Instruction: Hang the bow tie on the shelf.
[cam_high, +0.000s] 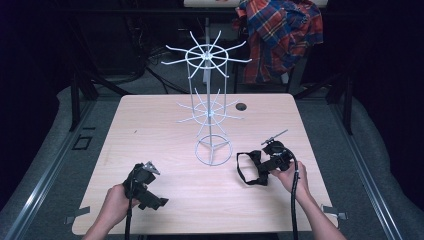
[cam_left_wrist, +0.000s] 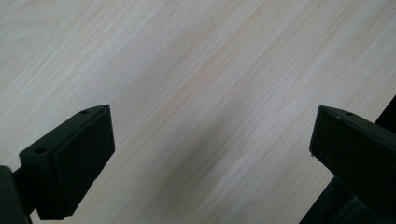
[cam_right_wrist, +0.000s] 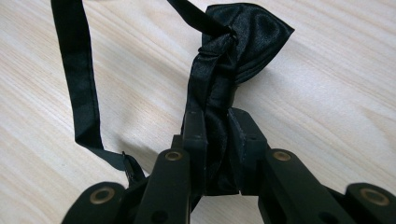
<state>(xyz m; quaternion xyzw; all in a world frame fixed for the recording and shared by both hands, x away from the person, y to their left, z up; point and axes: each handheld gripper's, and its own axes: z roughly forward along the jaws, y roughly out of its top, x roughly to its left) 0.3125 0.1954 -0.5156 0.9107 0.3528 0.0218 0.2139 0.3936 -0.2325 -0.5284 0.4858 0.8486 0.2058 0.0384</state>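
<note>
Black bow tie (cam_right_wrist: 219, 88) clamped by right gripper (cam_right_wrist: 217, 140).
Tie and strap (cam_high: 244, 170) are seen at table (cam_high: 150, 130) right, near wire rack (cam_high: 212, 107); left gripper (cam_left_wrist: 210, 144) is held wide, nothing between its jaws.

black bow tie (cam_right_wrist: 233, 51) | white wire rack (cam_high: 210, 105) | pale wood table (cam_high: 150, 130) | red-blue plaid shirt (cam_high: 280, 35)
</note>
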